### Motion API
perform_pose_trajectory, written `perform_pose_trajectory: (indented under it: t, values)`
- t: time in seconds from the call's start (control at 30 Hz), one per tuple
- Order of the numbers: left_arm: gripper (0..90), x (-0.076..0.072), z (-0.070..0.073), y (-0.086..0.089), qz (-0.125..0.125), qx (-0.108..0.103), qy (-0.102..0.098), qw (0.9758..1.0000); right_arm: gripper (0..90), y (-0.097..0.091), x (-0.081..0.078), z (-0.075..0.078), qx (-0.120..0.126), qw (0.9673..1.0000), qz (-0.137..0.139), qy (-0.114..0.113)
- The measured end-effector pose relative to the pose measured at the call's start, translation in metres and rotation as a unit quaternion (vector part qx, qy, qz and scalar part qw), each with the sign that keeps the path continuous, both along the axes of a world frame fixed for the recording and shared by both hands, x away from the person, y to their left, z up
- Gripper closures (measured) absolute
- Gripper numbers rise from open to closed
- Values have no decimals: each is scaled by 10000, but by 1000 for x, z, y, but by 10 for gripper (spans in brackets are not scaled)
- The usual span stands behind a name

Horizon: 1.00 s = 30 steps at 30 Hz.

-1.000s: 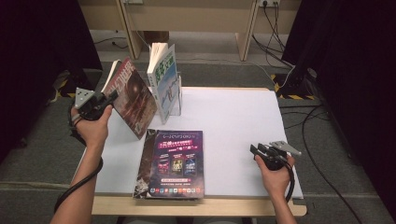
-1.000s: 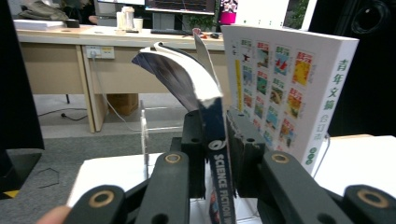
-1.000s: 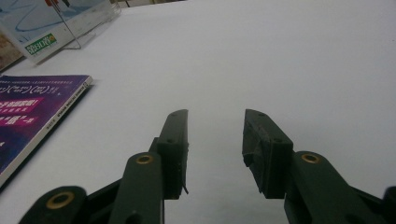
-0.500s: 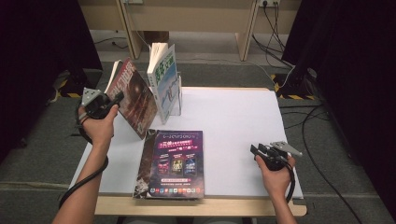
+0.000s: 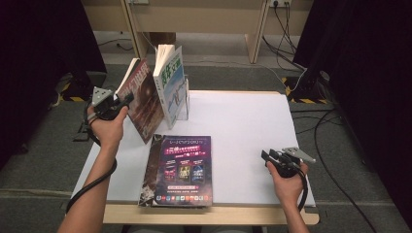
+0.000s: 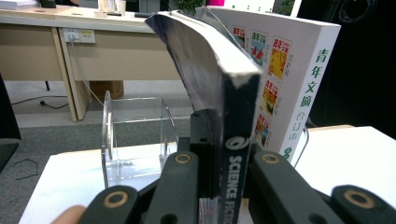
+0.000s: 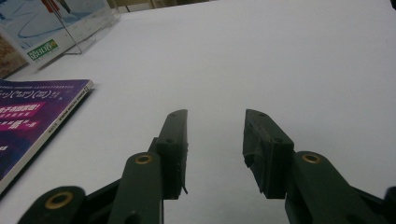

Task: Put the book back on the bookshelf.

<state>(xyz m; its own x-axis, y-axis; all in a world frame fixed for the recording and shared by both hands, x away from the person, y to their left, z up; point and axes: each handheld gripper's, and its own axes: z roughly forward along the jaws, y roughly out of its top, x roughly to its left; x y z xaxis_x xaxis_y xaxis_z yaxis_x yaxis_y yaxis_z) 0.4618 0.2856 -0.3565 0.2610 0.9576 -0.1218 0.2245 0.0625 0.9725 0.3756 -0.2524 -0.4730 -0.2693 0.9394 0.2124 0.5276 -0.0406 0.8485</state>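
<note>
A dark science fiction magazine (image 5: 145, 104) leans against a white and teal book (image 5: 172, 85) that stands in a clear acrylic stand (image 5: 186, 106) at the table's back left. My left gripper (image 5: 126, 100) holds the magazine by its spine. In the left gripper view the spine (image 6: 239, 140) sits clamped between the jaws of my left gripper (image 6: 229, 149), which have just been closing on it. The white book (image 6: 285, 70) rises right behind it. My right gripper (image 5: 265, 156) rests at the table's right front, open with nothing in it (image 7: 215, 122).
A purple magazine (image 5: 180, 165) lies flat at the front centre, its corner (image 7: 32, 116) left of the right jaws. The white tabletop (image 5: 243, 121) stretches between it and the right hand. Part of the acrylic stand (image 6: 135, 135) stands free. Desks and cables lie beyond.
My left hand has shifted slightly toward the standing book with the dark magazine, which now leans closer to it. The right gripper has stayed still.
</note>
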Motion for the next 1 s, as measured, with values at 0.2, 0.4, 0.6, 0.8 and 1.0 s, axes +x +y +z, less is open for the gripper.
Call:
perform_pose_trajectory:
  t: [0.2, 0.4, 0.6, 0.8, 1.0]
  values:
    - [837, -1, 2, -5, 8, 160, -3, 9999, 608, -2, 0, 1, 14, 10000, -35, -10]
    - [837, -1, 1, -4, 30, 161, -5, 9999, 608, -2, -1, 0, 14, 10000, -26, 12]
    - [837, -1, 2, -7, 20, 209, 14, 9998, 608, -1, -1, 0, 13, 10000, -27, 15]
    - [837, 0, 3, -9, 78, 171, 44, 9998, 608, -2, -1, 0, -4, 10000, -7, -1]
    - [837, 3, 5, -10, 92, 153, 74, 9998, 608, -1, -1, -1, -1, 10000, -17, 24]
